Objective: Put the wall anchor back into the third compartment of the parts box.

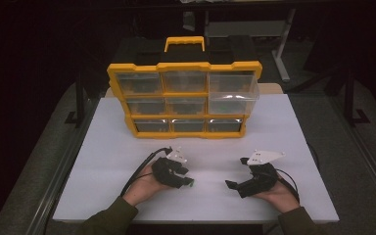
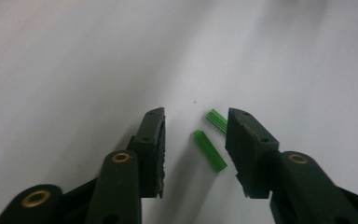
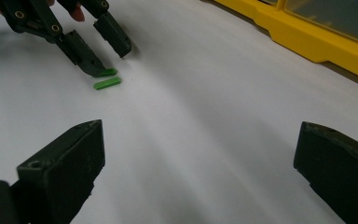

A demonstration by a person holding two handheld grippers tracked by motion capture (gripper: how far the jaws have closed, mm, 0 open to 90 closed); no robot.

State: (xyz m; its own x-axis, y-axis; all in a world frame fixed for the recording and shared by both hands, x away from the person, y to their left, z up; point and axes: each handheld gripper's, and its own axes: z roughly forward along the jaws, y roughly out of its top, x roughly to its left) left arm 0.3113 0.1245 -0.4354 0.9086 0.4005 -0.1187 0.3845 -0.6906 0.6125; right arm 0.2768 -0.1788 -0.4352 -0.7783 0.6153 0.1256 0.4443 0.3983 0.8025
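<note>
Two small green ribbed sticks lie on the white table (image 1: 127, 147). One green stick (image 2: 209, 149) lies loose between the jaws of my left gripper (image 2: 196, 114), touching neither pad. The other green stick (image 2: 217, 120) sits against the tip of the right-hand jaw. From the right gripper view, the left gripper (image 3: 109, 59) points down over both sticks (image 3: 107, 83). The left gripper (image 1: 178, 177) is open. My right gripper (image 3: 198, 128) rests near the table's front edge, wide open with nothing between its jaws, also seen from above (image 1: 238, 174).
A yellow parts organizer (image 1: 183, 68) with clear drawers stands at the back of the table. Its top right drawer (image 1: 232, 93) is pulled out. Its yellow base (image 3: 307, 42) lies ahead of the right gripper. Dark floor surrounds the table.
</note>
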